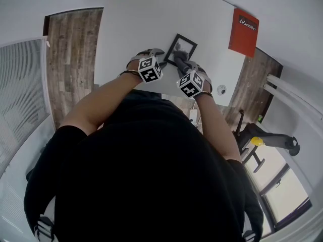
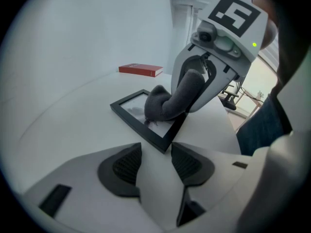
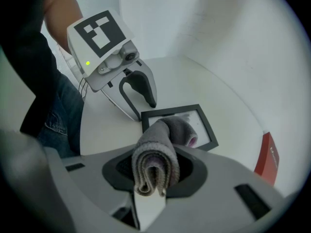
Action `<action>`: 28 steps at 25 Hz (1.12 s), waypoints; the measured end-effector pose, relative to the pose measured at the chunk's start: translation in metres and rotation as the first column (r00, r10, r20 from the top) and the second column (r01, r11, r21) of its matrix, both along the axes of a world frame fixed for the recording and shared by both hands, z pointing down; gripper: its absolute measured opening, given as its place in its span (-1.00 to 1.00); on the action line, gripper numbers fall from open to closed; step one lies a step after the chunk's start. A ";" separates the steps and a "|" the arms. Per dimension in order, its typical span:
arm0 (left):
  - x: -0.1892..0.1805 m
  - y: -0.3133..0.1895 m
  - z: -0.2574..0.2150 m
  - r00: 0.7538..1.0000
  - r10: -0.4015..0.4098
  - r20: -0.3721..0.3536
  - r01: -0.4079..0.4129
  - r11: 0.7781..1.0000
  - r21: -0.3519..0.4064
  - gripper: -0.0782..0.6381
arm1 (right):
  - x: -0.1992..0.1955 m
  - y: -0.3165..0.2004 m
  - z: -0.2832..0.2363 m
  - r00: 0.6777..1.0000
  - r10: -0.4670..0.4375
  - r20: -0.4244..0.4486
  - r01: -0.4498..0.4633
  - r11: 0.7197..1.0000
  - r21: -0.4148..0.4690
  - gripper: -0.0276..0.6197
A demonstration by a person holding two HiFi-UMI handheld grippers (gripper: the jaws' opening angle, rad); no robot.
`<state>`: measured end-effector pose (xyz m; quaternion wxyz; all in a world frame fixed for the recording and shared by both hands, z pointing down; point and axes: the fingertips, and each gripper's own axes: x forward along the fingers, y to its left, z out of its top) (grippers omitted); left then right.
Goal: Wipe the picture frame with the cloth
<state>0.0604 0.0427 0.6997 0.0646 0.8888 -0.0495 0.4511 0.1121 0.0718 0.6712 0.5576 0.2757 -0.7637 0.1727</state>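
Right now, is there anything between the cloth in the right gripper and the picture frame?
Nothing visible. The cloth, clamped in the right gripper, appears to rest with its end on the glass of the picture frame. The left gripper is open and empty near one corner of the frame, not under the cloth.

White table point(image 1: 126, 29), wood-plank floor point(image 1: 73, 59), red box point(image 1: 244, 32), perforated white panel point(image 1: 20, 100), bright window point(image 1: 267, 168)

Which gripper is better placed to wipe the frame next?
Right. The right gripper clamps the cloth, which touches the picture frame; the left gripper is open and empty.
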 end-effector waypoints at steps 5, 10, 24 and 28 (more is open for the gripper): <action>0.000 0.002 -0.001 1.000 0.005 0.003 -0.005 1.000 -0.001 -0.22 | -0.009 0.009 -0.001 1.000 -0.028 -0.002 0.028 1.000 -0.003 -0.57; -0.001 0.002 0.000 1.000 0.011 0.007 -0.011 1.000 -0.002 -0.22 | -0.010 0.009 0.000 1.000 -0.028 0.004 0.028 1.000 -0.006 -0.57; -0.003 -0.001 0.002 1.000 0.001 0.019 -0.001 1.000 -0.004 -0.22 | -0.006 -0.001 -0.019 0.966 0.190 0.175 -0.186 0.982 -0.042 -0.57; -0.004 -0.001 0.003 0.998 -0.019 0.054 0.019 1.000 -0.013 -0.22 | 0.004 0.001 -0.033 0.935 0.269 0.229 -0.265 0.963 -0.049 -0.57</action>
